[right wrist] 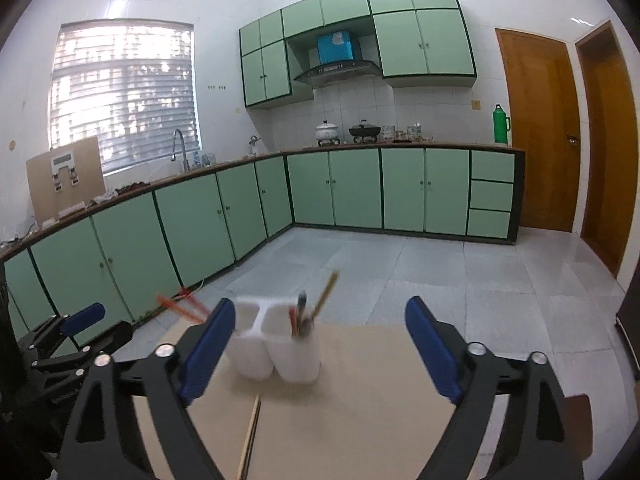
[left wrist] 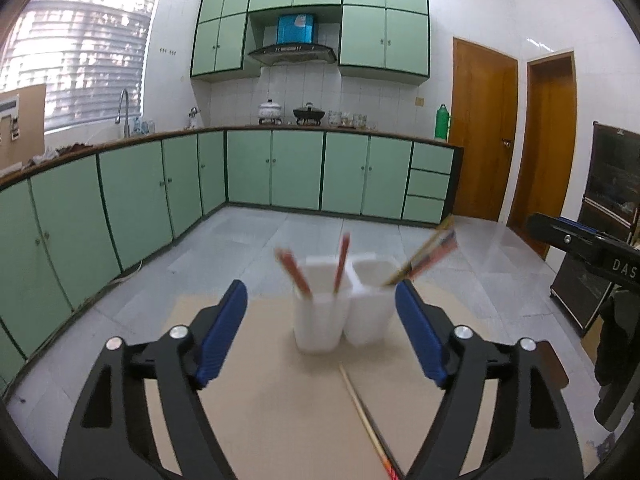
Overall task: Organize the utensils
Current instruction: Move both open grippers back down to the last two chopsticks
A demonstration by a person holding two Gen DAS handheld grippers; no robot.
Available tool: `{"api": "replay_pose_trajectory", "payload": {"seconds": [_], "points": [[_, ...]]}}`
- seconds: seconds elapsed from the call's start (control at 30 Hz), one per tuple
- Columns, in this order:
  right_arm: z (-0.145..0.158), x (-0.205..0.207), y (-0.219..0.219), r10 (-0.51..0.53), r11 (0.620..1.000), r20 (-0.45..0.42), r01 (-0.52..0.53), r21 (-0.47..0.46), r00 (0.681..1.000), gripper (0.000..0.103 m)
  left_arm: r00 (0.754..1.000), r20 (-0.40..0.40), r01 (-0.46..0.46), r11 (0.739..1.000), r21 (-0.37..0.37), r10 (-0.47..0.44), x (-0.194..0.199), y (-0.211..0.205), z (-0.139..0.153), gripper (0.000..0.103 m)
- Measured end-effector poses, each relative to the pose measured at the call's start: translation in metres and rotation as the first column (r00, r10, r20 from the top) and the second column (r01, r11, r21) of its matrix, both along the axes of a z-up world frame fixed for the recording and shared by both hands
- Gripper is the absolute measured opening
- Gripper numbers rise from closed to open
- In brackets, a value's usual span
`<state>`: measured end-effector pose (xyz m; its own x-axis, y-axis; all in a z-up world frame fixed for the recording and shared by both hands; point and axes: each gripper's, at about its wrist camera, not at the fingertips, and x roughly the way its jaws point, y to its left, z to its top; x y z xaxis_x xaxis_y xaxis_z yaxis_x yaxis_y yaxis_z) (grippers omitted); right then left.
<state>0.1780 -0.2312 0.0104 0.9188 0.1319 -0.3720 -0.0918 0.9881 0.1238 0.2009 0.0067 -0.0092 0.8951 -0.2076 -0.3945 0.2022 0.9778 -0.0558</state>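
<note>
A white holder with two cups stands on the beige table [left wrist: 264, 420], just beyond both grippers. In the left wrist view its left cup [left wrist: 318, 322] holds two red chopsticks [left wrist: 342, 264], and its right cup [left wrist: 368, 314] holds yellowish and dark sticks [left wrist: 426, 258]. A loose chopstick [left wrist: 360, 404] lies on the table below the holder. My left gripper [left wrist: 320, 285] is open, with nothing between its blue pads. In the right wrist view the holder [right wrist: 276, 354] sits left of centre, with the loose chopstick [right wrist: 250, 436] before it. My right gripper [right wrist: 320, 303] is open and holds nothing.
Green kitchen cabinets [right wrist: 200, 224] line the far wall and the left side, across a tiled floor [right wrist: 440, 272]. Two wooden doors [right wrist: 536, 140] stand at the right. A dark cabinet [left wrist: 608, 216] is to the right of the table. The left gripper's arm [right wrist: 76, 336] shows at the right wrist view's left edge.
</note>
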Motion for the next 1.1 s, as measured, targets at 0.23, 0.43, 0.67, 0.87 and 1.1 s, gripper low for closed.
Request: {"api": "replay_pose_trajectory", "payload": {"seconds": [0.23,0.43,0.67,0.87,1.1], "points": [[-0.050,-0.036,0.006,-0.004,0.999,-0.072,0.006,0.036,0.997,0.097,0.995,-0.099,-0.015,1.000,0.005,0.015,-0.032,0.011,-0.047,0.084],[-0.086,-0.048,0.008,-0.024,0.997,-0.160,0.035,0.064,0.987,0.097,0.983,-0.181,-0.035,0.999,0.036,0.041,-0.048,0.017,-0.085,0.085],[-0.125,-0.059,0.020,-0.036,0.998,-0.246,0.048,0.041,0.969,0.097,0.963,-0.262,-0.041,0.996,0.075,0.059,-0.063,0.018,-0.123,0.085],[-0.149,-0.068,0.034,-0.017,1.000,-0.296,0.023,0.016,0.955,0.097,0.952,-0.299,-0.045,0.994,0.095,0.072,-0.071,0.018,-0.135,0.085],[-0.167,-0.076,0.049,0.018,1.000,-0.340,-0.020,-0.002,0.940,0.097,0.938,-0.335,-0.055,0.993,0.102,0.086,-0.074,0.021,-0.144,0.085]]}}
